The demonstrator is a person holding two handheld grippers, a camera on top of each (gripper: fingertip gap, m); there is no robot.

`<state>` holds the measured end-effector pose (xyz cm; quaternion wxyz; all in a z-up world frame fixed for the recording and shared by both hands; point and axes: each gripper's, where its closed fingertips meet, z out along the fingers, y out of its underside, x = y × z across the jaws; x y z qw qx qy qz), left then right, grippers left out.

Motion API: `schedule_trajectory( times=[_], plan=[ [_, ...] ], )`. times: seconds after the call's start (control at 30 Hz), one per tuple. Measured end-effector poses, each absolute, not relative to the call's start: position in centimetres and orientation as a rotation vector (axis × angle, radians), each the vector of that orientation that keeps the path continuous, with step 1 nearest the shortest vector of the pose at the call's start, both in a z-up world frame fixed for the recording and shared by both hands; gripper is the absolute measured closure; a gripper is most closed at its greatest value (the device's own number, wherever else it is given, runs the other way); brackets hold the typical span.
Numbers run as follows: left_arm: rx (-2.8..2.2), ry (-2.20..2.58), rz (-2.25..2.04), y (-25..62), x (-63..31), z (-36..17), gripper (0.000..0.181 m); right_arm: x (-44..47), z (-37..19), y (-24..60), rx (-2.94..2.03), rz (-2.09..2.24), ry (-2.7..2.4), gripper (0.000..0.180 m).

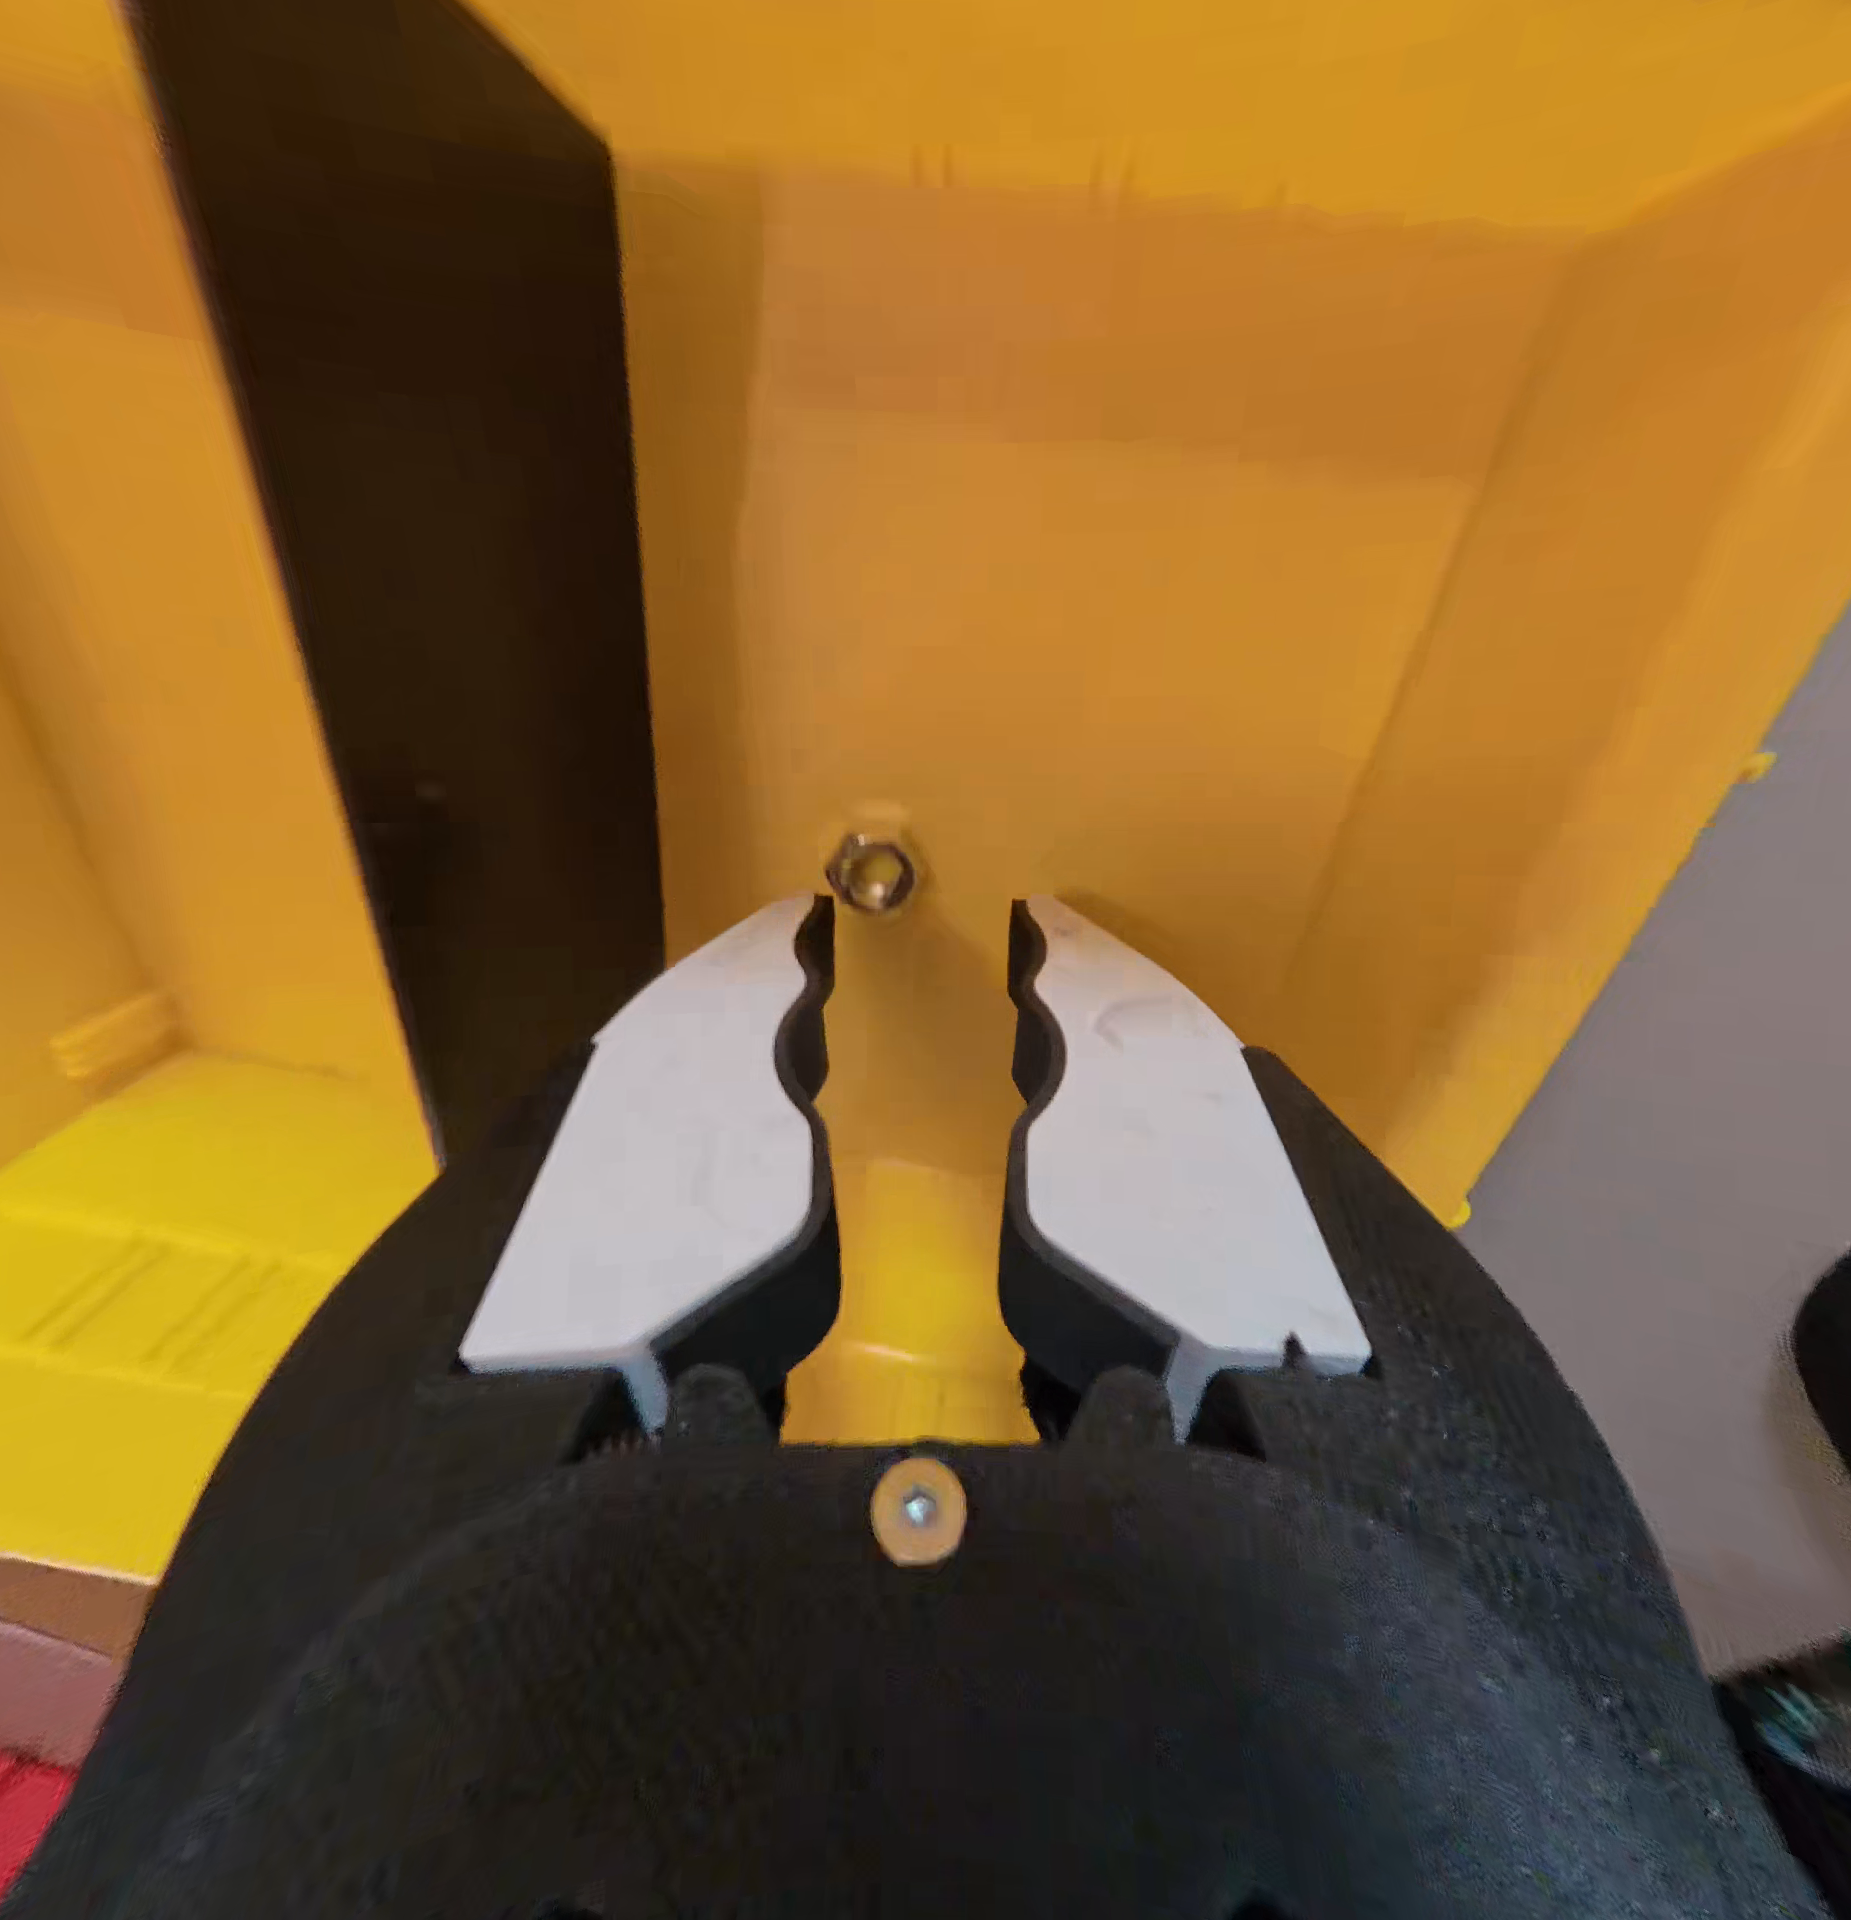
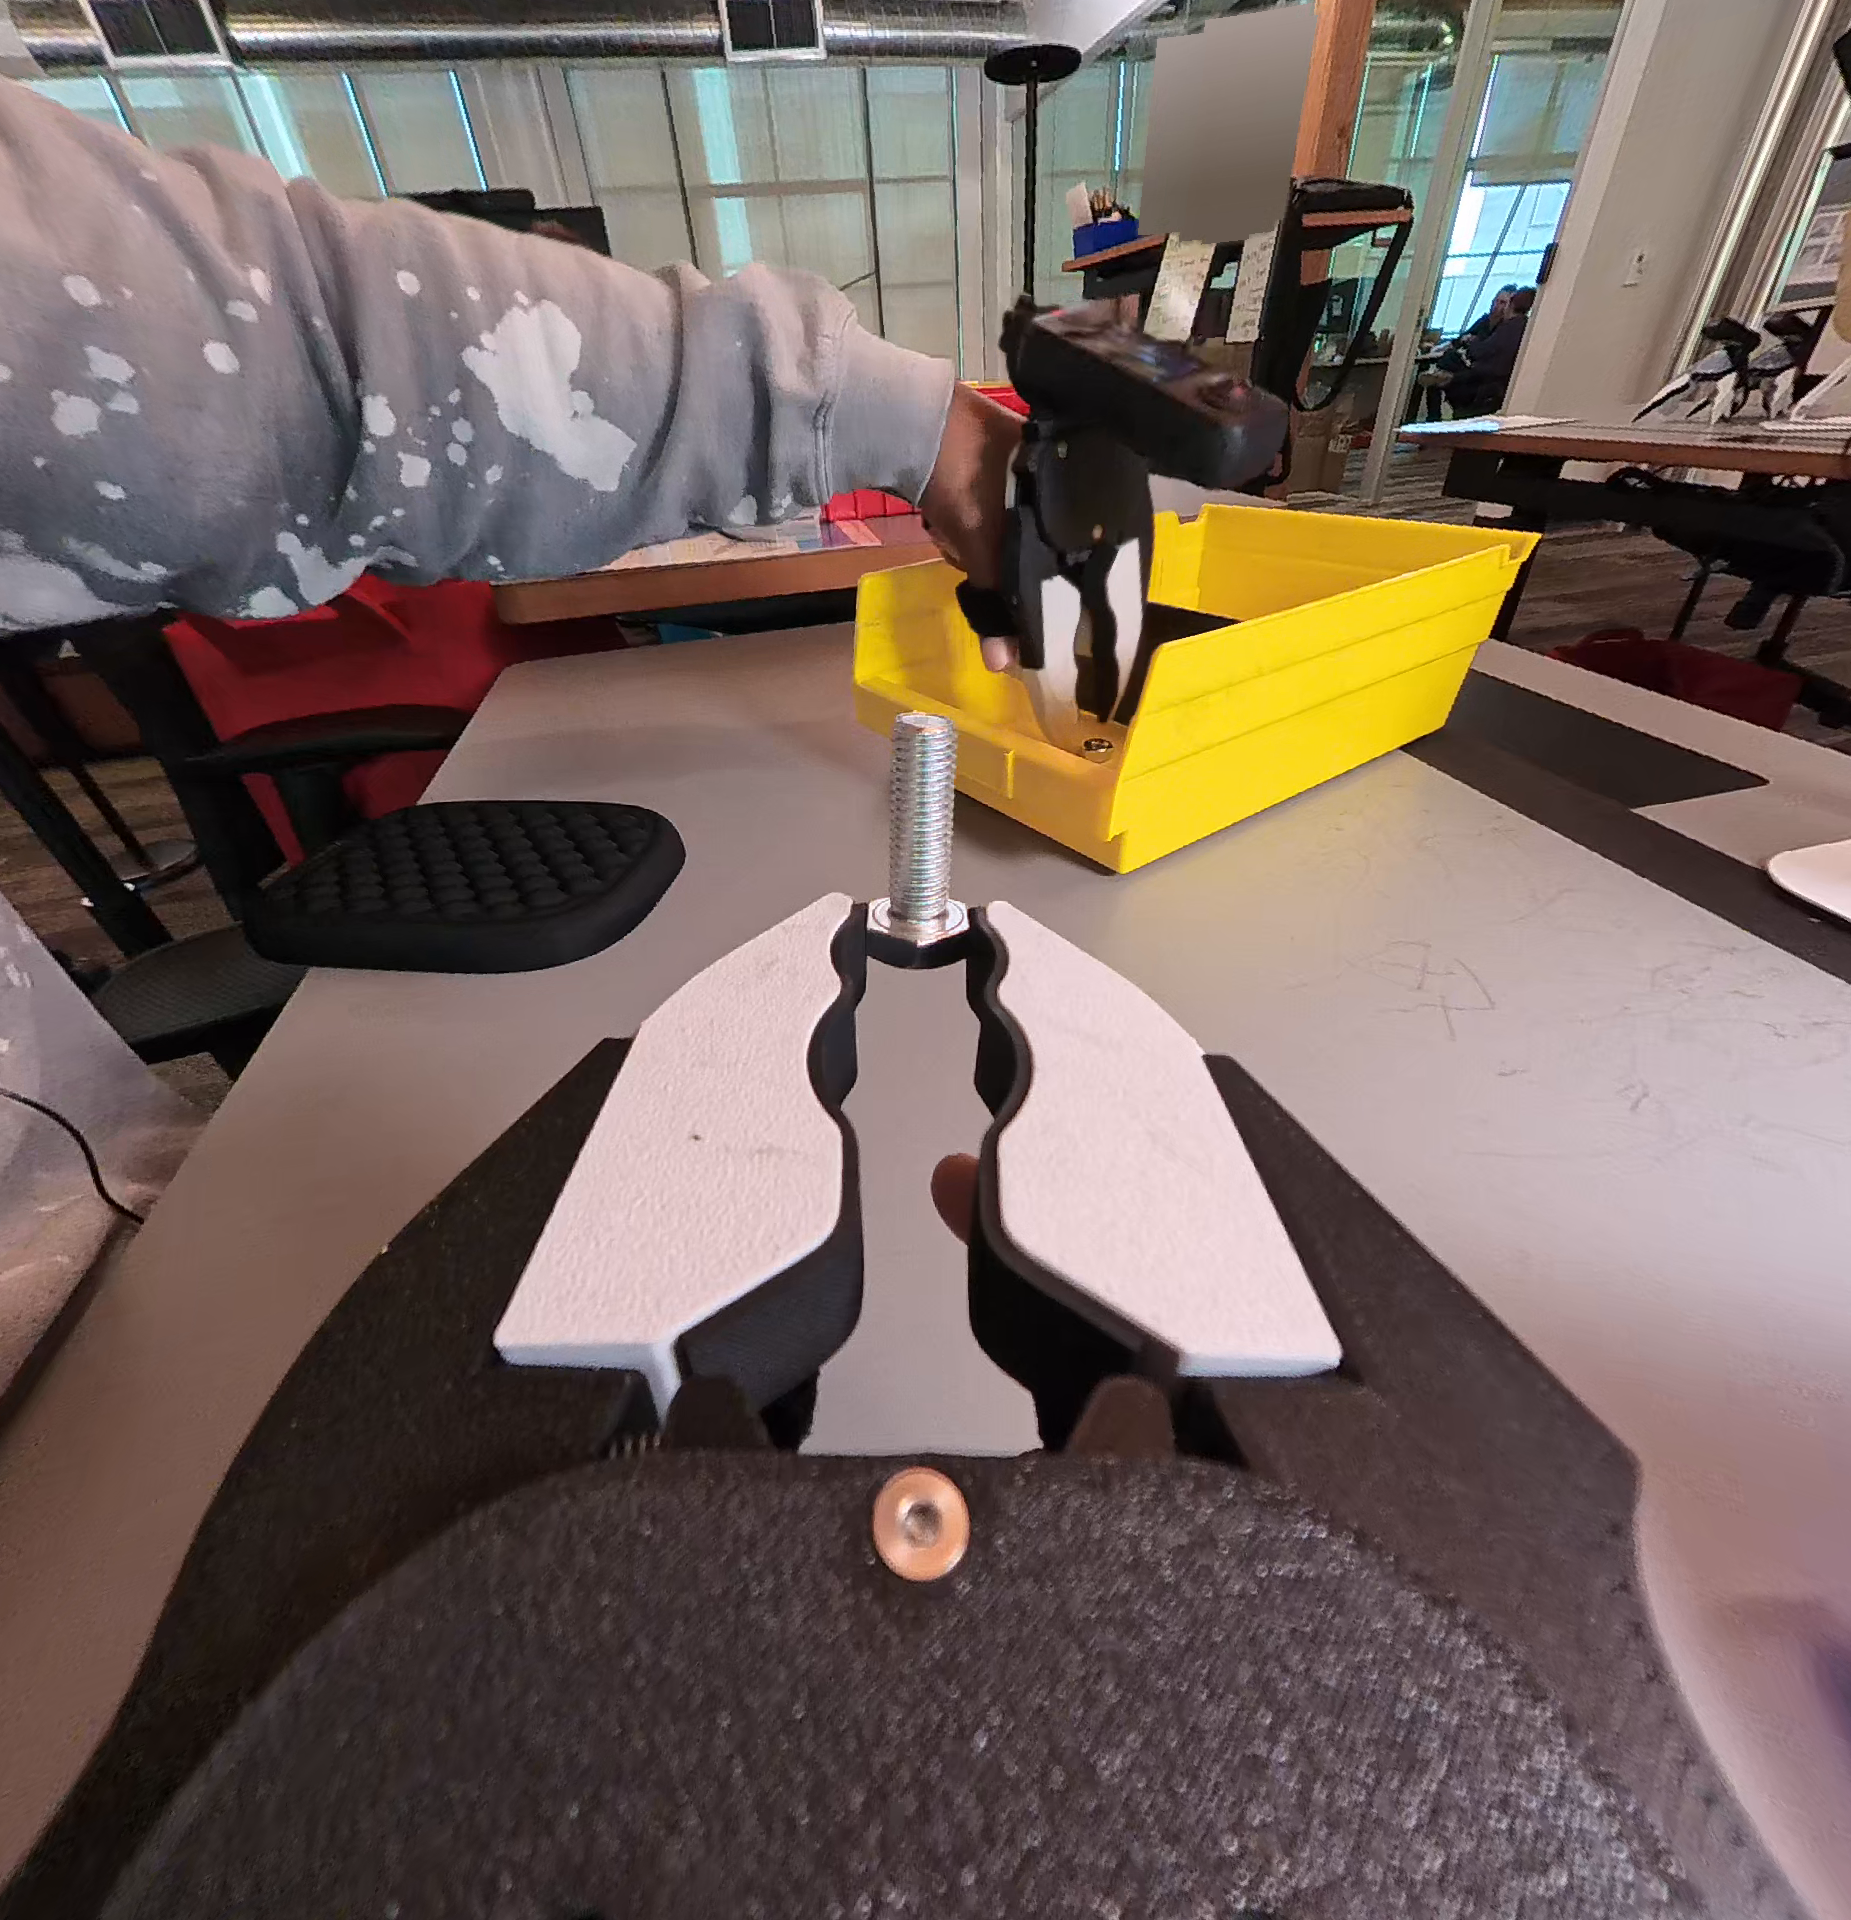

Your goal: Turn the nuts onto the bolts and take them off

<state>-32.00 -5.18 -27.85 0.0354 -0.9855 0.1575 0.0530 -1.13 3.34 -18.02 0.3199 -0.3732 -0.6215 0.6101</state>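
1. Gripping the bolt (image 2: 921, 821) by its hex head, my right hand-held gripper (image 2: 916, 940) is clamped on it low over the grey worktop (image 2: 1420, 1039), with the threaded shank standing upright and bare above the fingertips.
2. My left hand-held gripper (image 1: 921, 914) is spread apart and holds nothing; it reaches down into the yellow bin (image 2: 1316, 665), which sits farther back on the worktop, beyond the bolt and to its right.
3. On the bin floor lies the nut (image 1: 872, 871), flat with its hole facing up, just past my left fingertip and off the gap's centre line, toward the left.
4. I judge the left side is the nearer one to the nut, and it needs a small shift left to straddle it before closing.
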Motion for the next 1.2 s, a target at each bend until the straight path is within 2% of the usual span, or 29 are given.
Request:
schedule_trajectory(
  times=[0.17,0.43,0.73,1.1,1.2],
  plan=[
    [-3.112,0.362,0.165,-5.8,-32.9,-28.8,0.148,-1.1,-18.1,3.3,-0.982,1.6,-1.641,0.162],
    [-3.114,0.229,0.059,-4.6,-32.2,-29.6,0.162,-1.1,-18.1,3.5,-0.987,1.607,-1.636,0.162],
    [-3.019,0.26,0.026,-2.7,-31.1,-29.6,0.162,-1.1,-18.2,3.4,-0.988,1.604,-1.642,0.162],
    [-3.011,0.076,0.026,-2.5,-31.1,-29.6,0.162,-1.2,-18.2,3.4,-0.991,1.611,-1.634,0.162],
    [-2.957,0.104,0.005,-1.8,-30.5,-27.4,0.162,-1.2,-18.1,3.4,-0.991,1.61,-1.624,0.162]
  ],
)
